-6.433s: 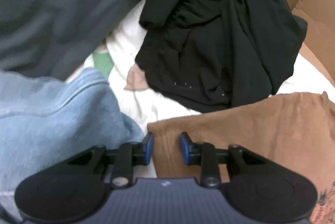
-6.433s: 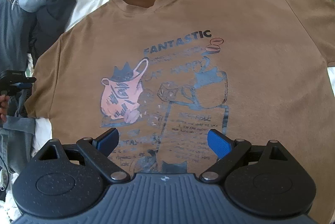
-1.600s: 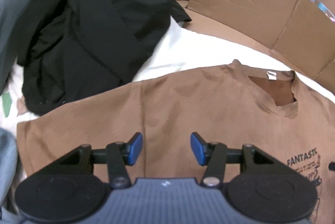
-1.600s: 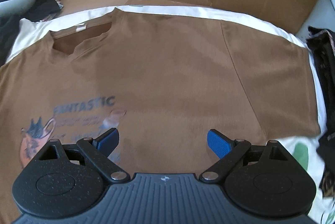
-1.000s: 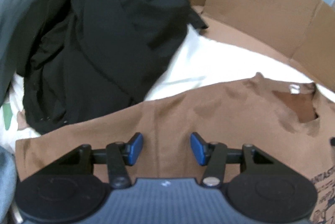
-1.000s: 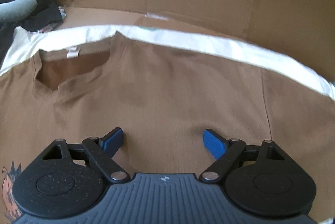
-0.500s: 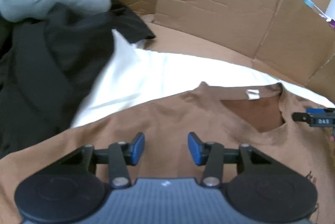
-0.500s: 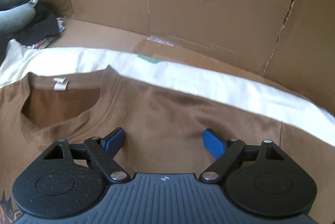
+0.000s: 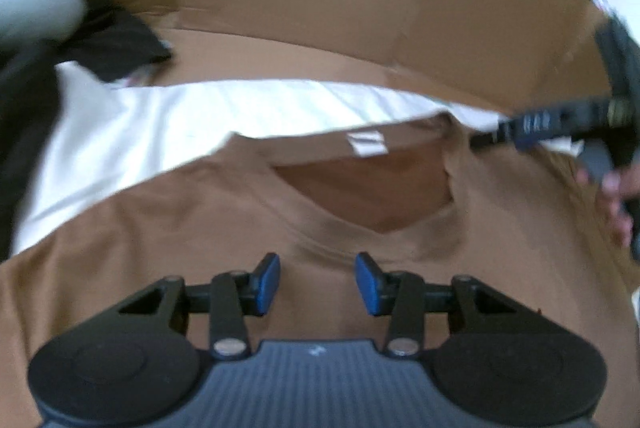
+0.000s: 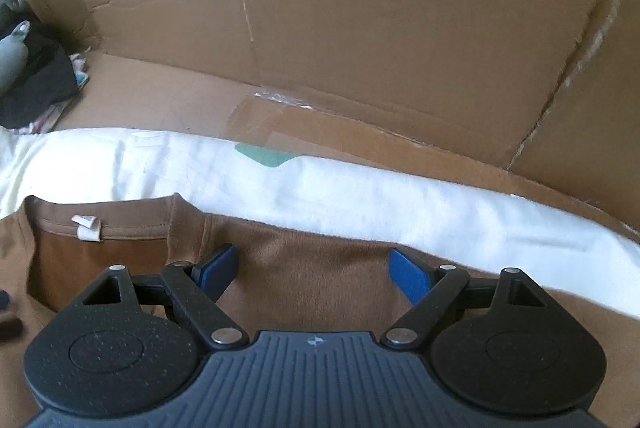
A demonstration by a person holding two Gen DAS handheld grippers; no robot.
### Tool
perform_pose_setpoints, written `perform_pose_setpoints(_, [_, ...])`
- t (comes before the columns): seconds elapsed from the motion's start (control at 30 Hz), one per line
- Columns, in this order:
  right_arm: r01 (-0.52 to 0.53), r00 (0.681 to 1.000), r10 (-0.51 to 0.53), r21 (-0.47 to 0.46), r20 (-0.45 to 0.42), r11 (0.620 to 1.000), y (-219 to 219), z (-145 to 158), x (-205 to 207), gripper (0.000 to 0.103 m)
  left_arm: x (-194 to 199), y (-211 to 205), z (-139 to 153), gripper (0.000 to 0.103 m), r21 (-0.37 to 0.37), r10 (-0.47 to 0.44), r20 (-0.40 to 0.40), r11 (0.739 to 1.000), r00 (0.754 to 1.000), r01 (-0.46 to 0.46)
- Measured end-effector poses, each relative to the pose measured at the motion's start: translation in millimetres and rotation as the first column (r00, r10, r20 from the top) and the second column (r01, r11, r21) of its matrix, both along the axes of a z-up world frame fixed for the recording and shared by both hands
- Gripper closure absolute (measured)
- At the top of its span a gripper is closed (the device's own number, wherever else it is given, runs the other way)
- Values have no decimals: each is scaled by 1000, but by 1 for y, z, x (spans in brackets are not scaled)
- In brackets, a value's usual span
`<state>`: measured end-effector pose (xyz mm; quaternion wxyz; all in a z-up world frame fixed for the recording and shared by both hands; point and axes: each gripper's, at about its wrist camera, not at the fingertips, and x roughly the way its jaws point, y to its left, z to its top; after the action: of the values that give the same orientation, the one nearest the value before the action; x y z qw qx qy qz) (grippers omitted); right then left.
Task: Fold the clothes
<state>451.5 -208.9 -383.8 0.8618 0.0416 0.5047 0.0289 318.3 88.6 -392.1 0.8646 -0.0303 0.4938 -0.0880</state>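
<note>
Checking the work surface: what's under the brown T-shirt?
A white sheet shows past the brown T-shirt collar edge, with cardboard beyond it. What lies directly beneath the shirt is covered.

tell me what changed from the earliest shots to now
Both tools moved up the brown shirt from its sleeve and print to the neckline. The left tool sits below the collar, jaws closing on nothing; the right tool is open at the shoulder edge. The shirt stayed flat on the white sheet.
</note>
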Motion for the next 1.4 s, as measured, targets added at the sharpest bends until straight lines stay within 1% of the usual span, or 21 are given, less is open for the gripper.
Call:
perform_pose_setpoints(0.03, [-14,1000,14,13,10,1000,-1,6,-1,19,2,-4,-3,60,7,-9,-4,1000,1000,10])
perform_pose_setpoints(0.1, [-40,999,40,48,16,998,-5,17,-6,19,6,-11,-7,64,20,-19,-10,1000,1000,19])
perform_pose_setpoints(0.13, [-51,998,50,53,22,997,-6,22,-10,19,8,-14,-8,65,26,-19,-11,999,1000,19])
perform_pose_setpoints(0.17, [-62,998,61,58,28,996,-7,27,-14,19,11,-15,-10,65,27,-15,-13,1000,1000,15])
perform_pose_setpoints(0.23, [-84,996,82,68,41,994,-9,38,-23,19,15,-13,-13,68,25,6,-19,1000,1000,-5])
perform_pose_setpoints(0.3, [-105,994,103,64,42,992,-10,45,-31,19,20,-11,-14,72,24,32,-22,999,999,-31])
perform_pose_setpoints(0.4, [-127,991,125,45,50,991,-12,56,-41,19,26,-15,-11,72,63,39,-21,997,999,-38])
perform_pose_setpoints(0.47, [-139,989,137,41,62,989,-17,66,-51,19,27,-15,-4,72,66,57,-19,996,998,-55])
perform_pose_setpoints(0.53, [-144,987,141,38,75,989,-25,75,-61,19,28,-15,3,72,68,74,-17,995,997,-73])
perform_pose_setpoints(0.63, [-117,989,113,45,97,992,-42,88,-84,19,21,-13,17,71,26,107,4,994,994,-107])
perform_pose_setpoints(0.77, [-59,992,50,76,119,995,-63,96,-119,19,9,-26,25,71,-11,85,3,996,996,-85])
perform_pose_setpoints(0.83, [-43,991,32,82,128,996,-72,97,-138,19,5,-34,23,66,-38,76,-15,996,997,-76])
perform_pose_setpoints(0.87, [-33,991,22,82,131,996,-75,97,-148,19,4,-37,22,54,-54,72,-25,996,997,-73])
perform_pose_setpoints(0.9, [-22,991,11,79,134,997,-79,96,-158,19,2,-43,21,44,-66,66,-29,996,997,-67])
perform_pose_setpoints(0.93, [-14,990,3,78,138,997,-82,96,-167,19,0,-47,20,43,-63,57,-23,996,998,-59])
perform_pose_setpoints(1.03, [-2,989,-10,74,150,997,-90,92,-195,19,-1,-65,14,43,-19,16,-33,1000,999,-16])
perform_pose_setpoints(1.13, [24,988,-35,71,153,997,-96,85,-222,19,4,-78,7,44,49,3,-42,999,999,-1])
perform_pose_setpoints(1.27, [65,987,-77,83,144,994,-106,74,-255,19,18,-79,0,47,82,55,-63,995,997,-50])
perform_pose_setpoints(1.3, [76,986,-88,87,140,993,-108,71,-262,19,21,-79,-2,47,101,70,-66,993,995,-63])
perform_pose_setpoints(1.4, [108,984,-121,101,127,989,-115,64,-282,19,28,-80,-4,47,161,75,-62,985,995,-64])
